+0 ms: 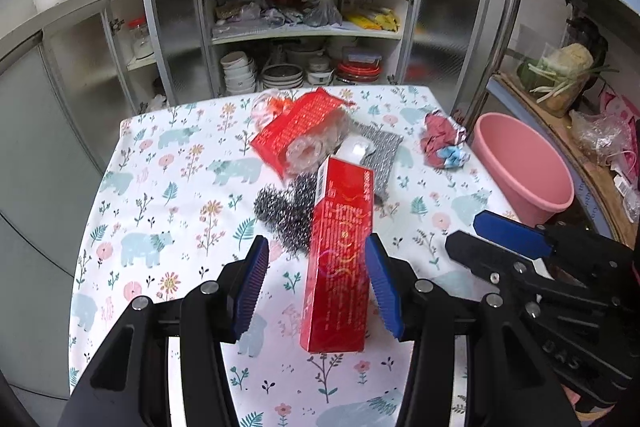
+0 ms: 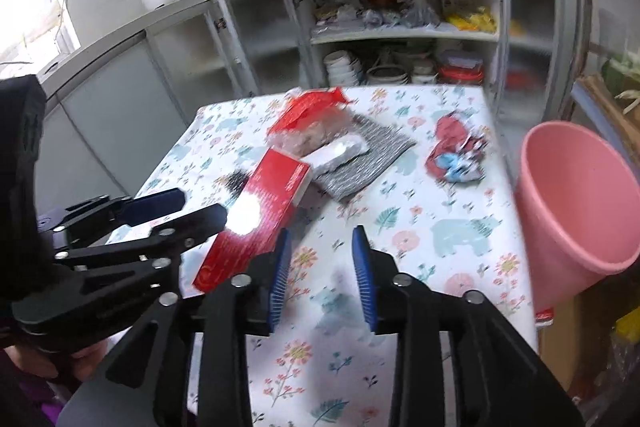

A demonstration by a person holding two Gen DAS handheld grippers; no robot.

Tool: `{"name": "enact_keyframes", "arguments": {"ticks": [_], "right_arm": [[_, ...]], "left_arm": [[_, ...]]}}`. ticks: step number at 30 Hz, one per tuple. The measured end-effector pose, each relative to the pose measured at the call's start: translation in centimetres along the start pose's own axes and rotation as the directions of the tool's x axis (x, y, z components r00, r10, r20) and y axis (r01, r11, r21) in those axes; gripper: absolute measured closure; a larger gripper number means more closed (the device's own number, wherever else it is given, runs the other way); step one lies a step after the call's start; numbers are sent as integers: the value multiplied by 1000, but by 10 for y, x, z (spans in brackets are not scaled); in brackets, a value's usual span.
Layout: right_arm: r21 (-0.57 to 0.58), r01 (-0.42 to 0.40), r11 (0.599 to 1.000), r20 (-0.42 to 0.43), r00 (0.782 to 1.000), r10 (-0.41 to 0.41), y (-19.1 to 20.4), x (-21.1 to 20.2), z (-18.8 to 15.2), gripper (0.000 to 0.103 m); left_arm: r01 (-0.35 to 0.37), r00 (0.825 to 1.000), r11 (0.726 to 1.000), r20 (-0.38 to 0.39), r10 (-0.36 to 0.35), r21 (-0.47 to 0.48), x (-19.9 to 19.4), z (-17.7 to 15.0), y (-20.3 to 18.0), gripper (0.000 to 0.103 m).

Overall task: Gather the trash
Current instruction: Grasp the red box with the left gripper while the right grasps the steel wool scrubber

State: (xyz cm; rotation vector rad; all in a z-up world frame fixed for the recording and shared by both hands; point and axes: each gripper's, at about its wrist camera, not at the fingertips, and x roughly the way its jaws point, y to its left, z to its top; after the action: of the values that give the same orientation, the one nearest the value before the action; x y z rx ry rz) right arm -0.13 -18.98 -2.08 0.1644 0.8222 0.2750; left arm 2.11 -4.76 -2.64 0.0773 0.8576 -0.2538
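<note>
Left wrist view: 1 long red cardboard box [image 1: 340, 255] sits between the left gripper [image 1: 316, 283] fingers, w/ jaws wide; right pad is near or touching it, left pad is apart. Can't tell if it's lifted. Behind the box: 2 shiny steel wool balls [image 1: 286, 213], 1 red plastic bag w/ clear wrap [image 1: 300, 133], 1 grey cloth [image 1: 380, 151], 1 crumpled red-blue wrapper [image 1: 442, 143]. 1 pink plastic bucket [image 1: 524, 167] is right of the box, off the table edge. Right gripper [image 2: 320, 279] is open, holding nothing, over the flower-print tablecloth [image 2: 460, 227] right of the box.

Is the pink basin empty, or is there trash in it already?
Empty, as far as visible: the pink basin shows only bare pink interior in the left wrist view; its deepest part stays hidden.
</note>
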Motion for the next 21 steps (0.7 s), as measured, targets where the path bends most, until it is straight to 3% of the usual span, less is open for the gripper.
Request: {"name": "enact_keyframes", "arguments": {"ticks": [10, 16, 21], "right_arm": [[-1, 21, 1000, 9, 1000, -21, -3, 5, -1, 65], [12, -2, 1000, -11, 1000, 3, -7, 16, -1, 65], [-13, -10, 1000, -3, 1000, 10, -7, 18, 2, 65]], "left_arm": [[-20, 997, 1000, -69, 19, -5, 25, -11, 5, 54], [45, 995, 998, -89, -48, -32, 34, -10, 5, 51], [125, 981, 990, -144, -133, -61, 49, -5, 4, 52]]}}
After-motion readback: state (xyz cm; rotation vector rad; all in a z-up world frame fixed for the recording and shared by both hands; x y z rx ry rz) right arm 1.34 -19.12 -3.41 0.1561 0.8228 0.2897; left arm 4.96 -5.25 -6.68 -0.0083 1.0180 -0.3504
